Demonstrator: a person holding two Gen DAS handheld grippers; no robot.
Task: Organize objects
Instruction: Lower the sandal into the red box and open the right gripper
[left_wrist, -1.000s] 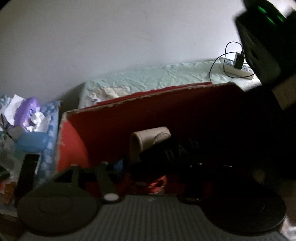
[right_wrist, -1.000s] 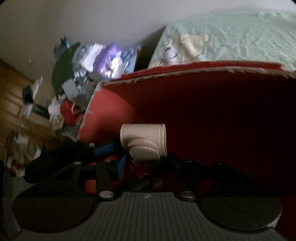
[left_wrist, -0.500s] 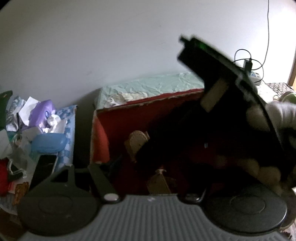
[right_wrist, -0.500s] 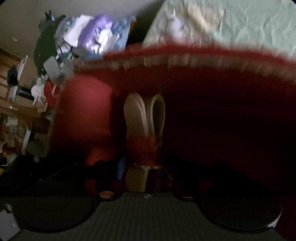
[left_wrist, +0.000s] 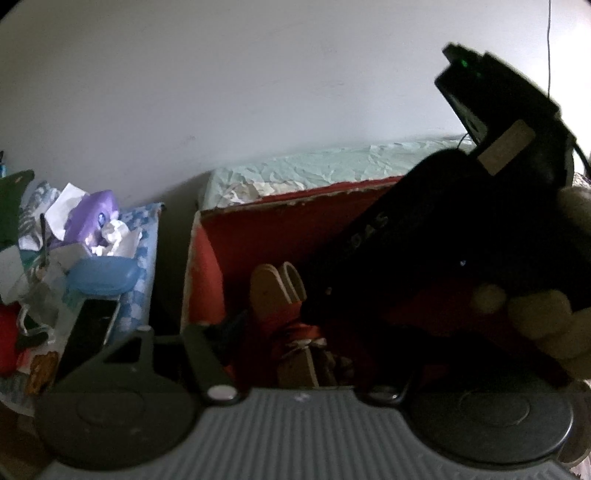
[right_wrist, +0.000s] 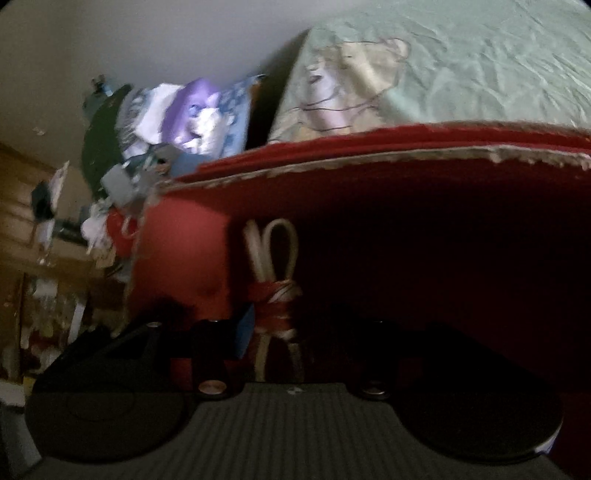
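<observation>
Since one second before, your right tongs (left_wrist: 321, 291) had gone deeper into the red box (left_wrist: 207, 280), and the beige belt (left_wrist: 279, 291) had turned from its broad face to its edge.

From the left wrist view, the folded belt stood upright in the left part of the box, tied in the middle with a red band (left_wrist: 306, 332). Your right hand (left_wrist: 546, 321) gripped the dark device that reached down into the box beside the belt. Your left tongs (left_wrist: 301, 363) were low at the near edge of the box; their fingers were too dark, so I cannot tell how wide they were.

From the right wrist view, the belt (right_wrist: 273, 258) stood directly ahead of your right tongs (right_wrist: 288, 354), near the left red wall (right_wrist: 177, 258). Whether they pinched it, I cannot tell. Behind the box lay a bed (right_wrist: 480, 74) with a pale green cover.
</observation>
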